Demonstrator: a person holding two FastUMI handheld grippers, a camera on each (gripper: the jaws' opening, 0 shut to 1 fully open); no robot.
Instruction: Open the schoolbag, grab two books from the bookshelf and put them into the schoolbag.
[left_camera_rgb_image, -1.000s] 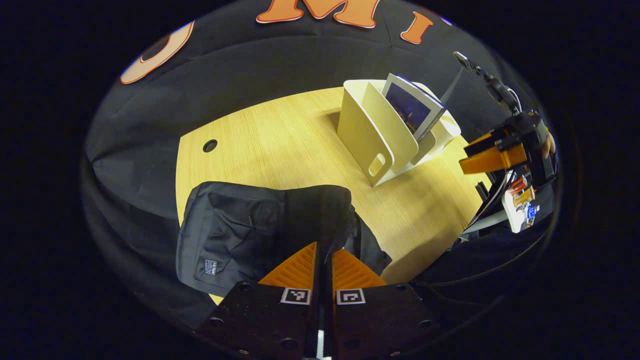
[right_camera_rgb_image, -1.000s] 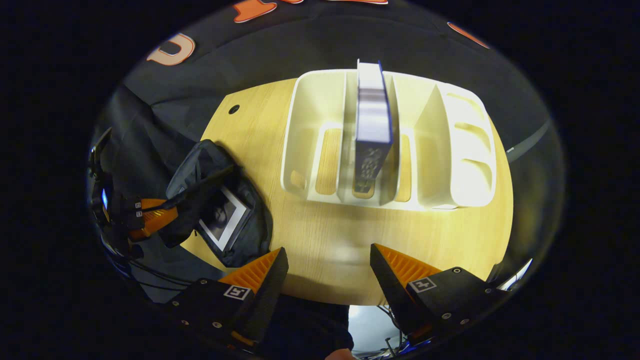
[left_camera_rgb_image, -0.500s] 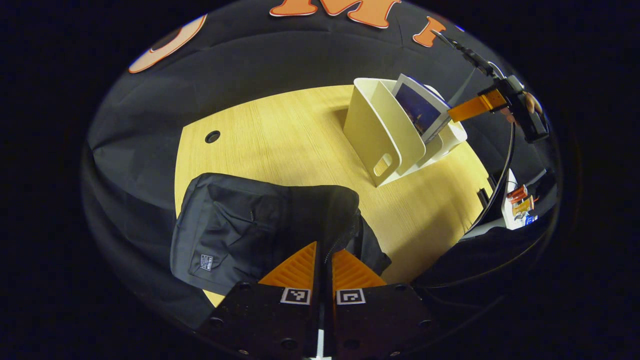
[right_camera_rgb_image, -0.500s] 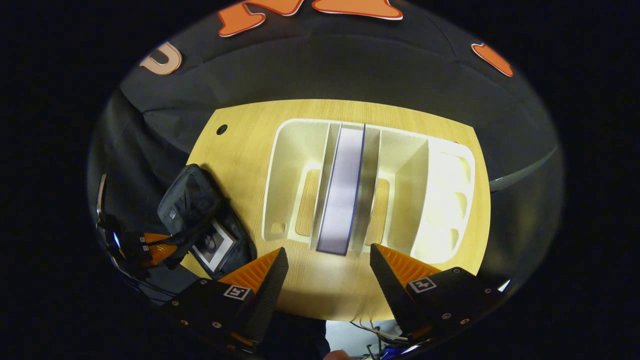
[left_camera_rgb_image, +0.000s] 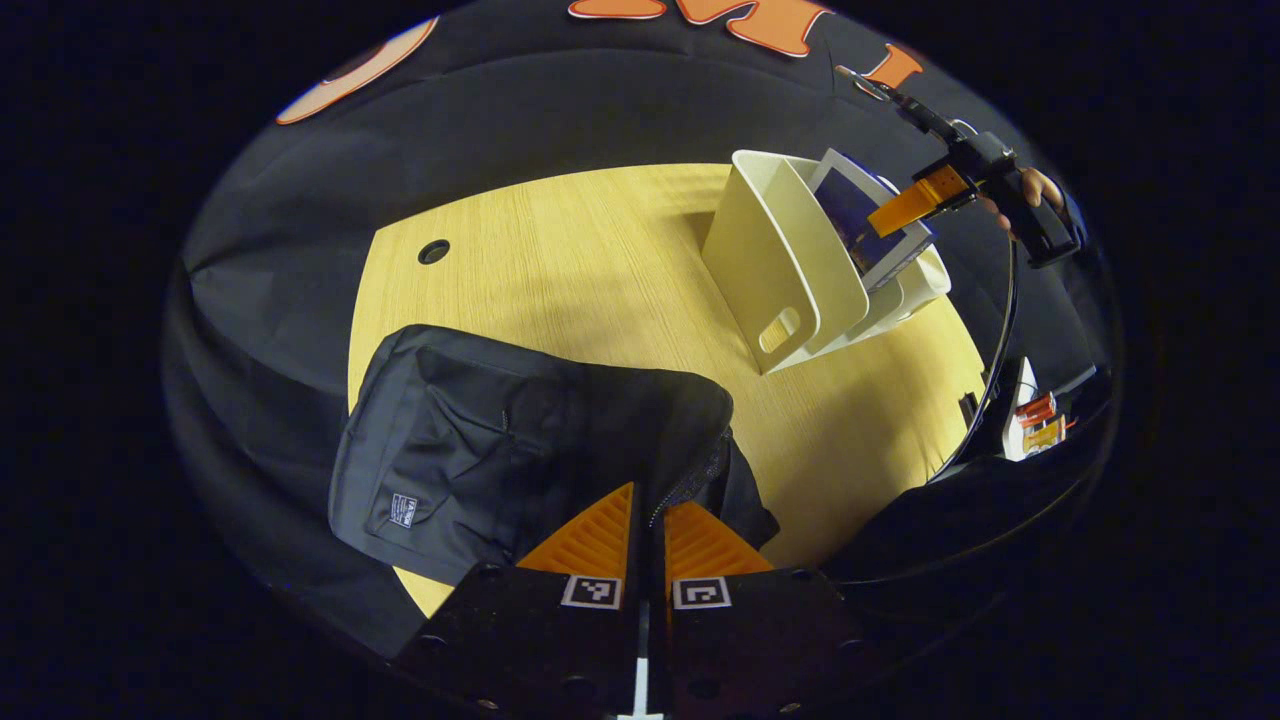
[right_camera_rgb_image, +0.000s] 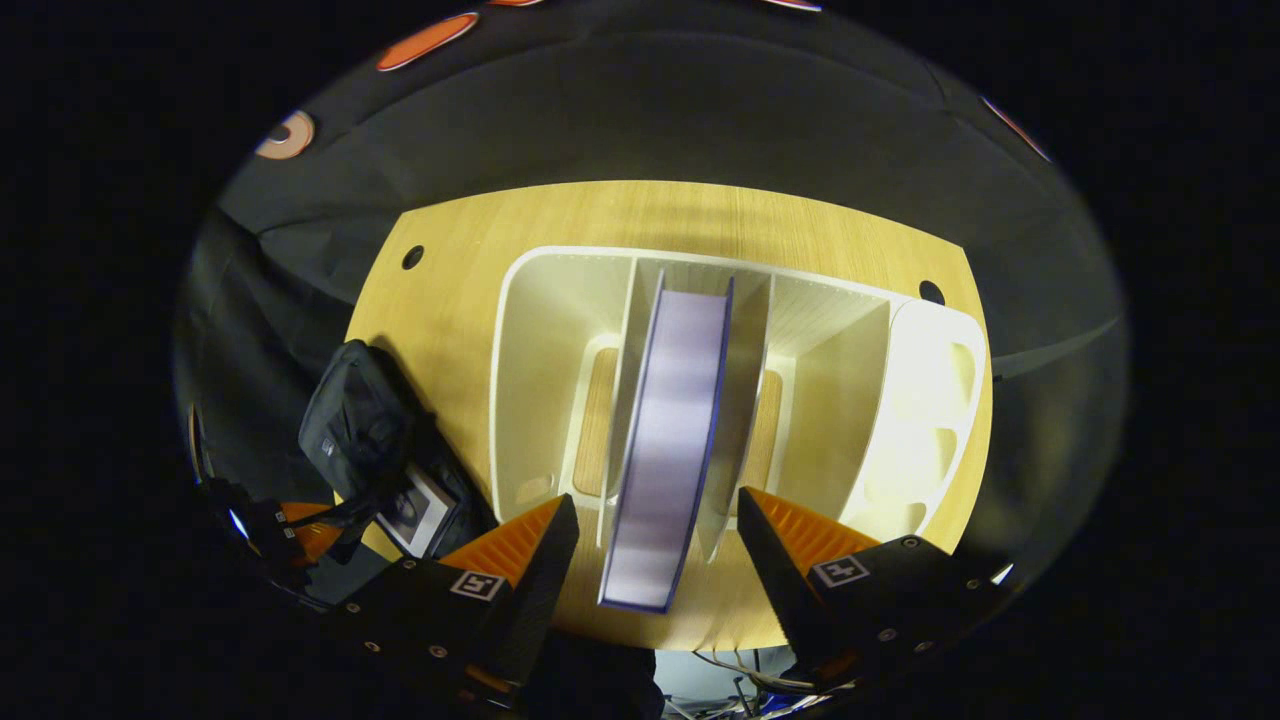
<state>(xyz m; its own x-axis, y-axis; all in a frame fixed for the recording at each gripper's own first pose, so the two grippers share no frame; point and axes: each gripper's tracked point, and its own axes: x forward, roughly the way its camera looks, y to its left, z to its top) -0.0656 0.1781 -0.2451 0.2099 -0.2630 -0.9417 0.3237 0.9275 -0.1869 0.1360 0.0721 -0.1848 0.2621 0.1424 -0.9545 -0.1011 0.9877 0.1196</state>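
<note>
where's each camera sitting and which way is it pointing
Left gripper view: rides the left gripper, low over the table's near edge, looking across the schoolbag toward the bookshelf; its own fingers are closed on the bag's flap.
Right gripper view: rides the right gripper, above the bookshelf, looking down onto the book; its own fingers are spread either side.
Shared: wooden table, schoolbag, bookshelf, book, and each other's gripper.

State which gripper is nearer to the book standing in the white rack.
Right. The right gripper hangs directly above the book, jaws open on either side of it. The left gripper is across the table, shut on the schoolbag flap.
</note>
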